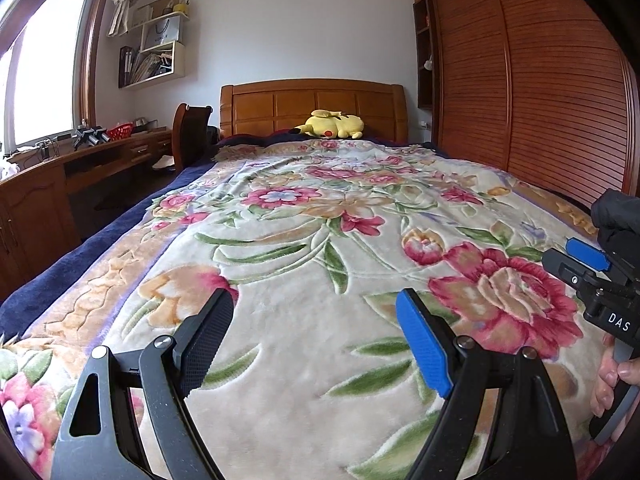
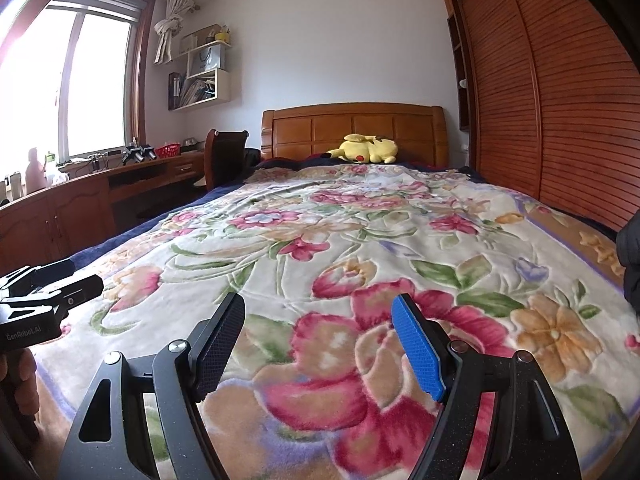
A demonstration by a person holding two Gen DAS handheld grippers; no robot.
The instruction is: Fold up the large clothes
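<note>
Garment [image 2: 630, 260]: dark, bunched, at the right edge of the bed, only a sliver showing in the right wrist view. In the left wrist view the same dark cloth [image 1: 616, 216] sits just above the right gripper's body; whether that cloth is touching the gripper I cannot tell.

Left gripper [image 1: 316, 332]: fingers spread wide, nothing between them, held low over the blanket [image 1: 280, 240]. One pad black, the other blue.

Right gripper [image 2: 318, 336]: fingers likewise wide apart, nothing held, over a big red flower in the blanket print. Black pad and blue pad again.

The two grippers are side by side, each catching the other at the edge of its view. A bare hand [image 1: 616, 376] wraps the right gripper's handle.

Blanket: floral, cream ground, spread flat over the whole bed, dark blue edge on the left side.

Plush [image 2: 368, 148]: yellow, lying at the headboard [image 2: 352, 128].

Wardrobe [image 2: 560, 100]: slatted wood, along the bed's right side.

Desk [image 2: 100, 184]: under the window, left, with a chair [image 2: 224, 152] near the bed.
</note>
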